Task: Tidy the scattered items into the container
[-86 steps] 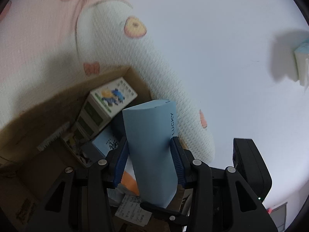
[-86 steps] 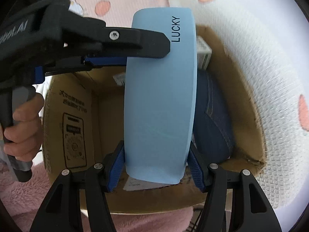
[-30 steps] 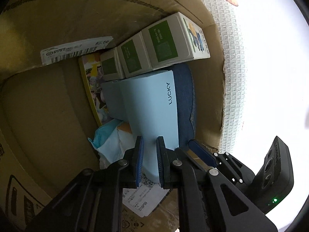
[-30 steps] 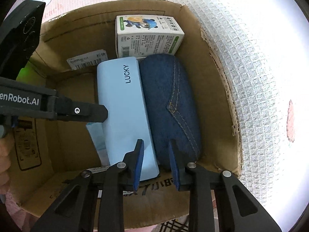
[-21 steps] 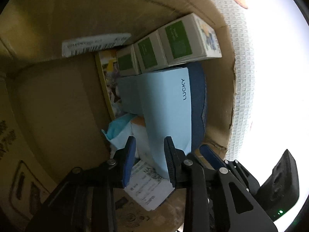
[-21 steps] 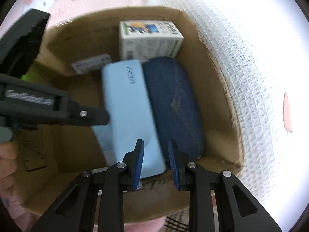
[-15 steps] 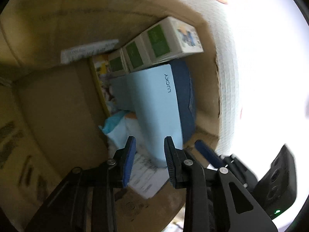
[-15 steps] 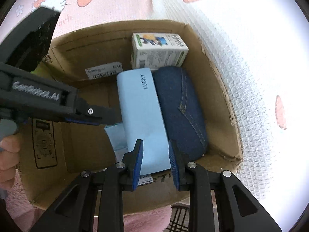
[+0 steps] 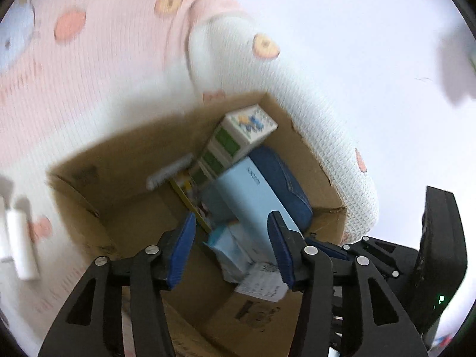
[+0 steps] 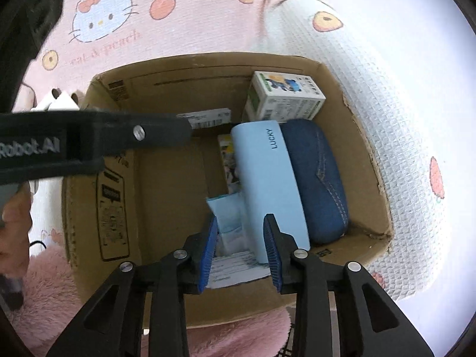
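Both my grippers hung above the cardboard box (image 10: 98, 208): right gripper (image 10: 239, 250) and left gripper (image 9: 230, 247), jaws parted wide, holding nothing. Nearest, at 6 o'clock in the box, lay a printed slip (image 10: 235, 270), unreadable. At centre rested the light-blue case (image 10: 267, 184), marked "LUCKY"; I judged it rigid, smooth, slippery, best gripped across its narrow width. Touching it toward 3 o'clock sat the denim case (image 10: 318, 175), seemingly firm and grippier. At 12 o'clock stood a white-green carton (image 10: 282, 98), probably light and crushable, its print illegible.
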`<action>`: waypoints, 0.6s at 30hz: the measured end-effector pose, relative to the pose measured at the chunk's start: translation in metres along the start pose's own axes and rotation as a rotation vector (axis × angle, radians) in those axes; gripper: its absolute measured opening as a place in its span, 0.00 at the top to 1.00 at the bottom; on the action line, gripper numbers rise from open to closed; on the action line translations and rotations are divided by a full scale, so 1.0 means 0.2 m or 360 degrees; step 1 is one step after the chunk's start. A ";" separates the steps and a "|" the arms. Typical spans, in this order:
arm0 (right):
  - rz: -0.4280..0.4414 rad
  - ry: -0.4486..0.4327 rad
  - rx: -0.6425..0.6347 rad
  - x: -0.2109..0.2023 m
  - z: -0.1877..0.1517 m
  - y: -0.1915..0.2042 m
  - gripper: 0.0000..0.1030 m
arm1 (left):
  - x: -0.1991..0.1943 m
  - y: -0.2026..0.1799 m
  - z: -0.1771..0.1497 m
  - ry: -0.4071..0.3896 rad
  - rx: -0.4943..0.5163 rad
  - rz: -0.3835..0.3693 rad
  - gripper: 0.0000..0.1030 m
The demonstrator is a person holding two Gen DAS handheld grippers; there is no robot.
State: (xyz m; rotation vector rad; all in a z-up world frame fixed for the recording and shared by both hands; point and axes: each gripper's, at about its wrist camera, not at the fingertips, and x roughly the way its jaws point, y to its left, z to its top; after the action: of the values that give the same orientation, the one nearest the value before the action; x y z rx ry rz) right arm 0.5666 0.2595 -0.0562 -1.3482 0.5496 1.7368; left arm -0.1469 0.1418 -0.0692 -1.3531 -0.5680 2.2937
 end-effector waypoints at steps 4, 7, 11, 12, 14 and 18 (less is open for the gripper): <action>0.0007 -0.0006 -0.0019 -0.05 -0.02 0.06 0.64 | -0.12 0.08 -0.09 -0.0095 0.0119 -0.0002 0.39; 0.0053 -0.0043 -0.0050 -0.07 -0.03 0.11 0.45 | -0.13 0.11 -0.15 -0.0129 0.0201 -0.0011 0.38; 0.0043 -0.0052 -0.0092 -0.07 -0.03 0.20 0.43 | -0.20 0.11 -0.24 -0.0215 0.0381 0.0177 0.37; 0.0056 -0.0061 -0.0092 -0.09 -0.03 0.22 0.42 | -0.21 0.11 -0.25 -0.0226 0.0422 0.0215 0.37; 0.0075 -0.0078 -0.0068 -0.12 -0.04 0.24 0.40 | -0.23 0.09 -0.29 -0.0238 0.0526 0.0256 0.36; 0.0032 -0.0130 -0.0022 -0.16 -0.06 0.30 0.31 | -0.29 0.03 -0.36 -0.0233 0.0715 0.0302 0.36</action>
State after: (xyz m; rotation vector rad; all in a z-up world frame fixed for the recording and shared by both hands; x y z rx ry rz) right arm 0.5258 0.2070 -0.0391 -1.2788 0.5077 1.8066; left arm -0.0584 0.1148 -0.0643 -1.0632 0.0451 2.4861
